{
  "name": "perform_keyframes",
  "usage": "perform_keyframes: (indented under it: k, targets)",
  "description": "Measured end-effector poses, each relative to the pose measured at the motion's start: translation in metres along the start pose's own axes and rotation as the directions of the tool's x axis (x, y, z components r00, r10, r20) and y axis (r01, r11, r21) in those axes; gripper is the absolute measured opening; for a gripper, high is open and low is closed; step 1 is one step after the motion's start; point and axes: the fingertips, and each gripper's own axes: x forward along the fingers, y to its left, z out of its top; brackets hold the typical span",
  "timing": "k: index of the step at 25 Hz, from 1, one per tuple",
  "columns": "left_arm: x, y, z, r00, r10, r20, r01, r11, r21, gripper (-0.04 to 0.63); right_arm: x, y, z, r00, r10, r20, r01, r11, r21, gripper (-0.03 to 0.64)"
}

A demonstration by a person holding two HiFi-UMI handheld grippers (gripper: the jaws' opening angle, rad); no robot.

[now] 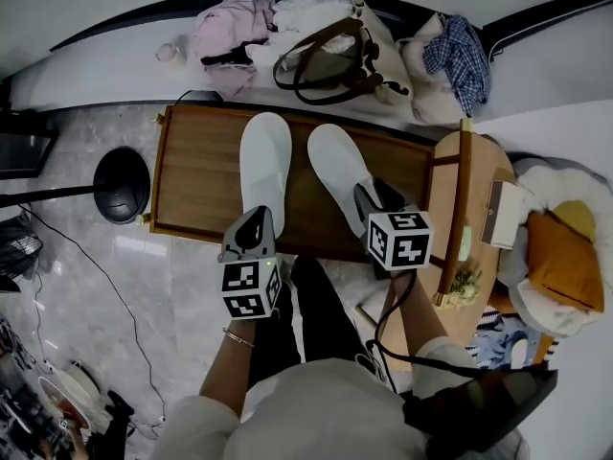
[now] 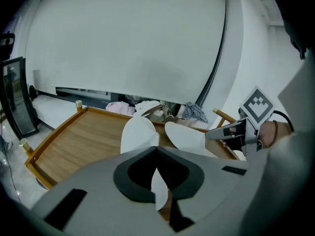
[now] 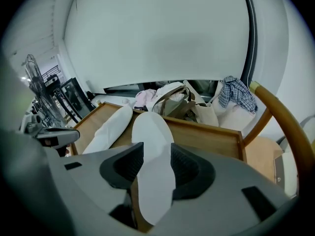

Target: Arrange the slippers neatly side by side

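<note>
Two white slippers on a wooden tray, a gripper at each heel.

Left slipper (image 1: 265,161) lies straight on the tray (image 1: 196,175), toe away from the person. Right slipper (image 1: 337,175) lies just beside it but tilted, its toe leaning toward the left one and the heels further apart, not touching. Left gripper (image 1: 251,230) sits at the left slipper's heel, jaws drawn together with a thin white edge of that slipper pinched between them. Right gripper (image 1: 375,199) is over the right slipper's heel, jaws spread wide, heel lying between them and not clamped. Brown-handled bag (image 1: 330,56) and heaped clothes (image 1: 230,27) sit beyond the tray.
</note>
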Motion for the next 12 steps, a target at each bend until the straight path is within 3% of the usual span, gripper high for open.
perform_keyframes:
  k: [12]
  targets:
    - [0.008,0.000,-0.007,1.000,0.006,-0.018,-0.006,1.000,-0.010,0.017,0.024,-0.014,0.004,1.000,-0.017,-0.025,0.016,0.998,-0.056,0.195]
